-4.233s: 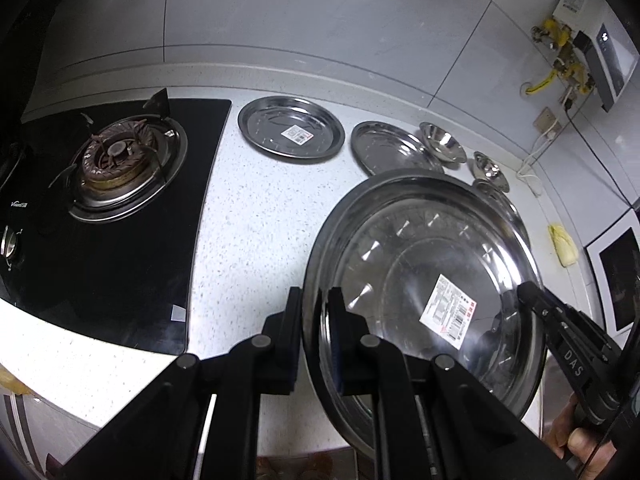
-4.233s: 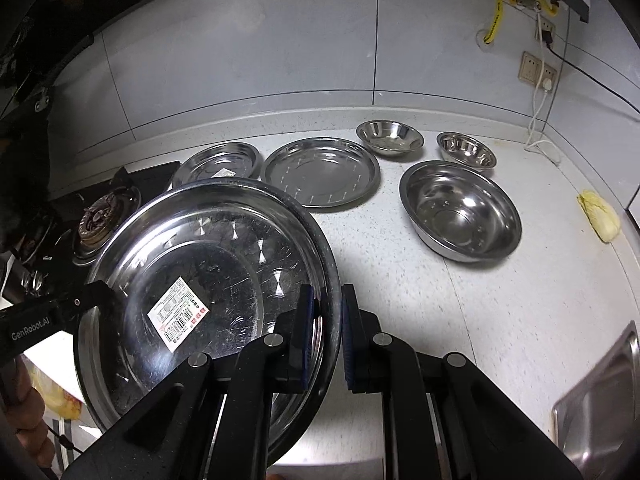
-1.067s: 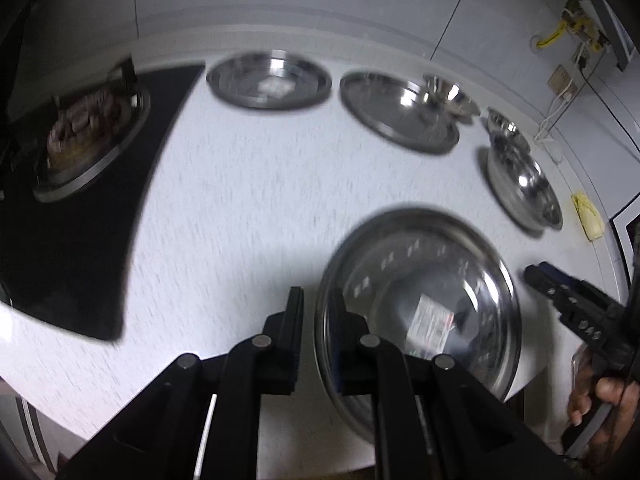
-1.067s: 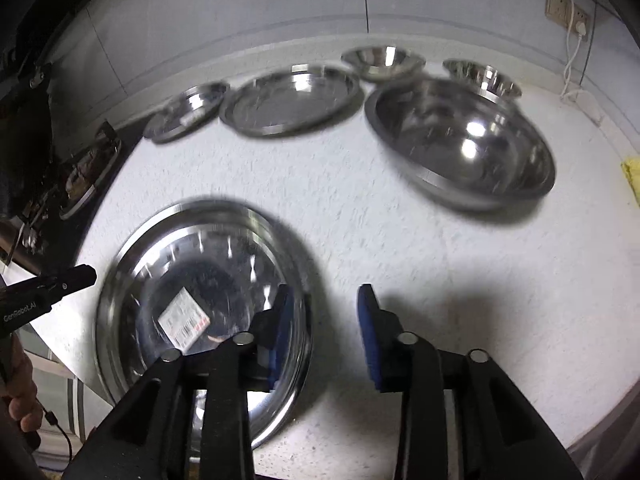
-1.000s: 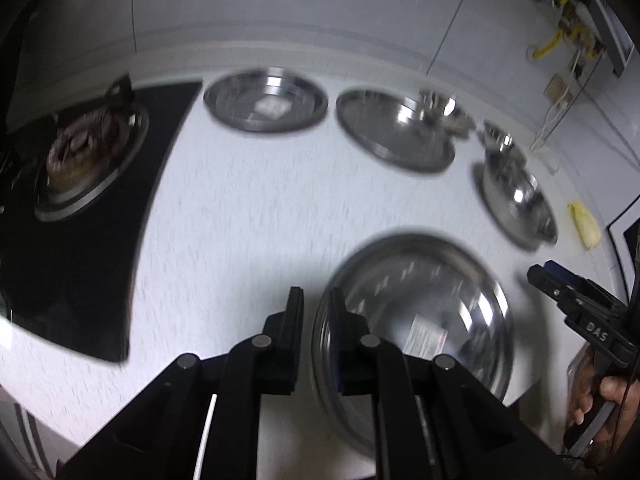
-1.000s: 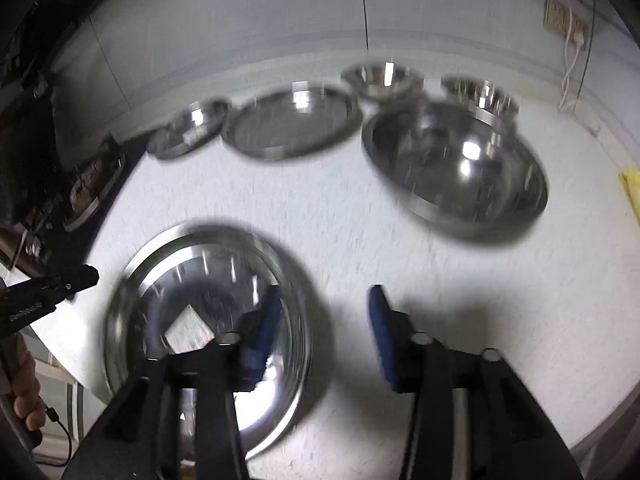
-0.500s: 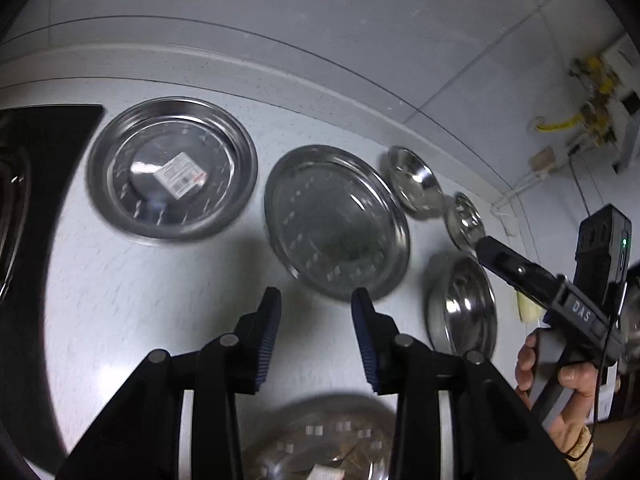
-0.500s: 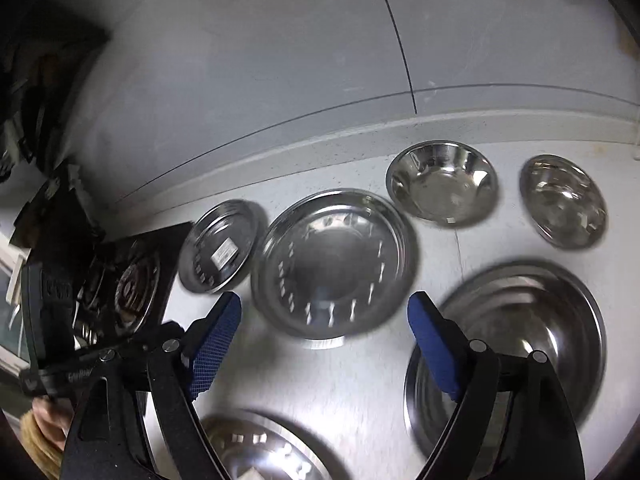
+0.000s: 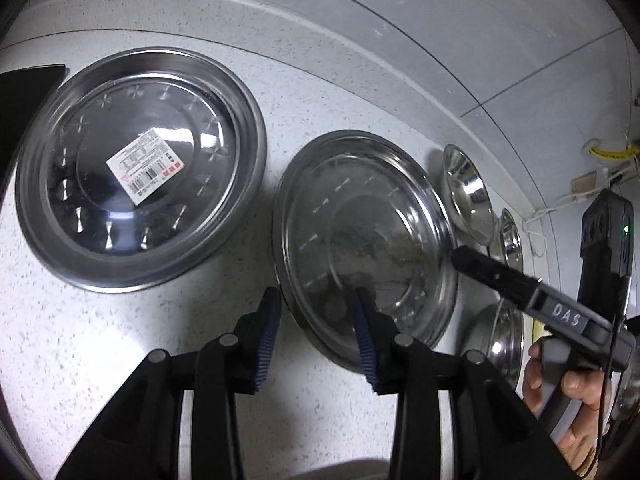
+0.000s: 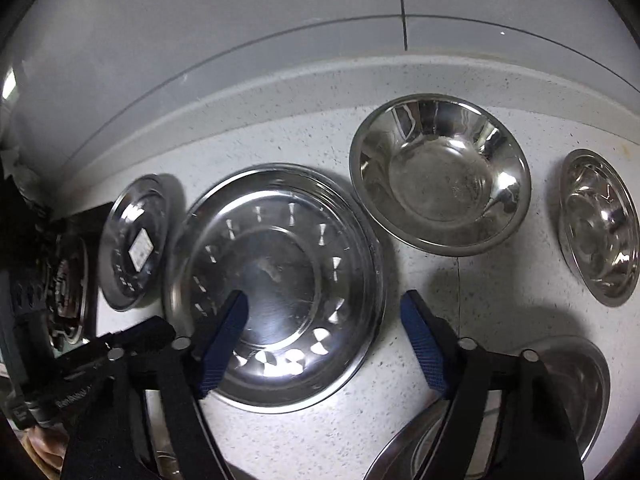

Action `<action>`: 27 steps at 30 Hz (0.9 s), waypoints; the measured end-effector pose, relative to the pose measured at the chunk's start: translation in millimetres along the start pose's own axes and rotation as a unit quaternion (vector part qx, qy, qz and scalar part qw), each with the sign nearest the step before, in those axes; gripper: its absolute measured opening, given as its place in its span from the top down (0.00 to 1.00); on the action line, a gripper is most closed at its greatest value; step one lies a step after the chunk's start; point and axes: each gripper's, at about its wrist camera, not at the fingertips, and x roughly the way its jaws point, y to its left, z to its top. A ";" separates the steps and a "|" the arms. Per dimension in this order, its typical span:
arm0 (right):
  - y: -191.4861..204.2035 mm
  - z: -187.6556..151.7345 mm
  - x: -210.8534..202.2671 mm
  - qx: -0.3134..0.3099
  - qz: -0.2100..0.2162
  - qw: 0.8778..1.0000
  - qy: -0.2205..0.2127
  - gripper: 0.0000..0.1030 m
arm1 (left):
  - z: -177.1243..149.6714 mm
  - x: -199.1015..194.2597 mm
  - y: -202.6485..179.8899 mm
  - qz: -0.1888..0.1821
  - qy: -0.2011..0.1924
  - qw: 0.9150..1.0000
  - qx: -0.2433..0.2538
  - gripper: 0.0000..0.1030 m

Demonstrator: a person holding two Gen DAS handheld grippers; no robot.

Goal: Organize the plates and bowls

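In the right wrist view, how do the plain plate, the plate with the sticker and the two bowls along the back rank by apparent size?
1. Plain plate, clearly largest.
2. Left back bowl.
3. Sticker plate and right back bowl: they look alike, and both sit at the warped edges of the fisheye picture, so I leave them unranked.

Speckled countertop (image 9: 120, 340), grey wall (image 10: 280, 20), black stove (image 10: 60, 280) at left.
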 end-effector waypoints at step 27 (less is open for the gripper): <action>-3.5 5.9 22.9 -0.031 -0.069 0.997 0.006 0.89 | 8.5 1.9 20.4 -0.018 0.000 0.999 -0.038 0.91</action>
